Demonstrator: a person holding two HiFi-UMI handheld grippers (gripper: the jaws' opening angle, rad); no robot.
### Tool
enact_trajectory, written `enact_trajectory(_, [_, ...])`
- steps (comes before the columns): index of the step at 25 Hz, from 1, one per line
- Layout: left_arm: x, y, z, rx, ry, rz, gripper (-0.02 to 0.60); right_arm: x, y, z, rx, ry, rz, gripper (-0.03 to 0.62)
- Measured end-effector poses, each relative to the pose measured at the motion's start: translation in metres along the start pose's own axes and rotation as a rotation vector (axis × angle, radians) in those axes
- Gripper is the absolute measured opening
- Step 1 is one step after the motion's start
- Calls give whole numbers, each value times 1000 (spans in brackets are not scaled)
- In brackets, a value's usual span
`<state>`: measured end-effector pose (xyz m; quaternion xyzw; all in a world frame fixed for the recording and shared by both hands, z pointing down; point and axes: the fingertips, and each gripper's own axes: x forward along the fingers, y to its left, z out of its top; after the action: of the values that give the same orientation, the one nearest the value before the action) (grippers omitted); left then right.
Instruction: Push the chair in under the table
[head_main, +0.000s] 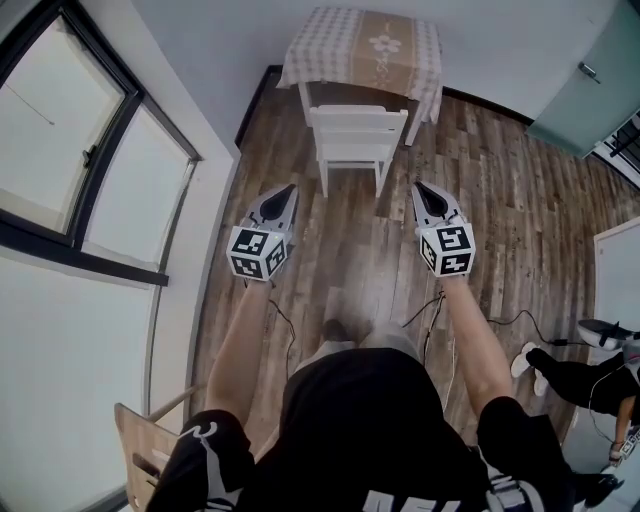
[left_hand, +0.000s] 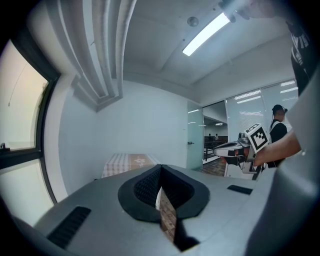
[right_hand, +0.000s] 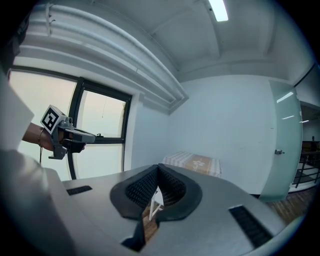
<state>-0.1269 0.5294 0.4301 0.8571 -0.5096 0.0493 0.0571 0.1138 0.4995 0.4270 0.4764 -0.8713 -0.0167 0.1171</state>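
- The white chair (head_main: 352, 135) stands on the wood floor (head_main: 350, 250), right in front of the worktop (head_main: 365, 50) with the checked cloth. Its back faces the person.
- The back hides the seat, so I cannot tell how far under it already is. It looks like it needs a good push.
- Both arms reach out in front of the body, side by side with a gap between them.
- The left gripper (head_main: 289, 188) points at the left side of the chair and the right gripper (head_main: 420, 186) at the right side. Each one tips down just a little, and the tips lean in a bit toward each other.
- The jaws of both are pressed together with nothing in them. That is fine, because this job is a push, not a grab.
- Neither gripper touches the chair; there is bare floor between them.
- To do it well, I think the person should step closer and set one closed tip on each end of the top bar of the chair back.
- Push both sides the same, slow and straight, so the chair does not turn or tip.
- Stop when the back comes close to the cloth edge.
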Motion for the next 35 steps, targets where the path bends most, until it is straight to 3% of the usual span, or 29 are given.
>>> enact_trajectory(9, [7,21,-16,-27,18,-15,25,12,3,-12,12,29,-37,12])
enact_trajectory(15, [33,25,-19,-30,31,-6,25,27,-21,-21,18,32,-41,12])
enact_trajectory(25, [113,65,-19,-23,47,41,25,108,-80,-37,46,53,-14,12])
enact_trajectory(35, [218,94,-34,-53,128,114,25,194,-164,-63,86,100,35,12])
